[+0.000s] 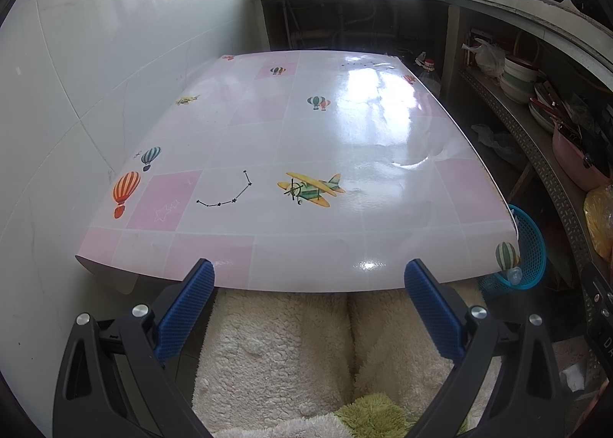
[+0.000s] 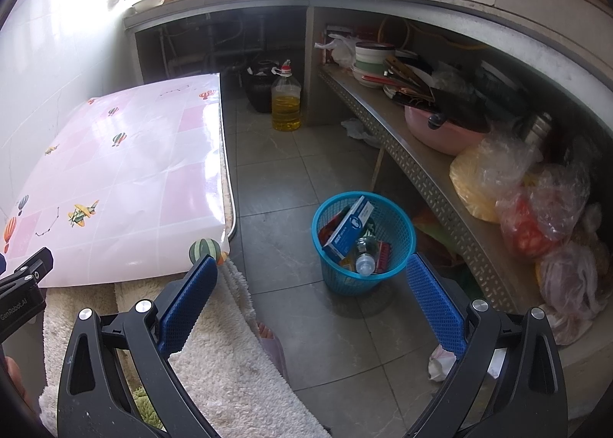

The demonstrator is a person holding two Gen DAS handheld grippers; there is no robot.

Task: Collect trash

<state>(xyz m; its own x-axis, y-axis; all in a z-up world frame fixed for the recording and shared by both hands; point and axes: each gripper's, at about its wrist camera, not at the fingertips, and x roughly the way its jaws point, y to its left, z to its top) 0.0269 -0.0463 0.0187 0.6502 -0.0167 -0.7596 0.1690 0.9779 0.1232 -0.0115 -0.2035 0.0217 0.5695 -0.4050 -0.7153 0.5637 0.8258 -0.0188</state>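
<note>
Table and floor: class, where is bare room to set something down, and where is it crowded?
The whole pink table top is bare, wall to floor-side edge. Floor tiles between table and blue basket are open. Crowded: the basket itself and the shelf of bowls and bags.

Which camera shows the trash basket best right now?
The right wrist view: the blue basket stands whole on the floor, with a box and bottle visible inside. The left wrist view shows only part of its side beyond the table corner, contents hidden.

Blue basket (image 2: 364, 242) on floor — box (image 2: 349, 229), bottle (image 2: 364, 255) inside
</note>
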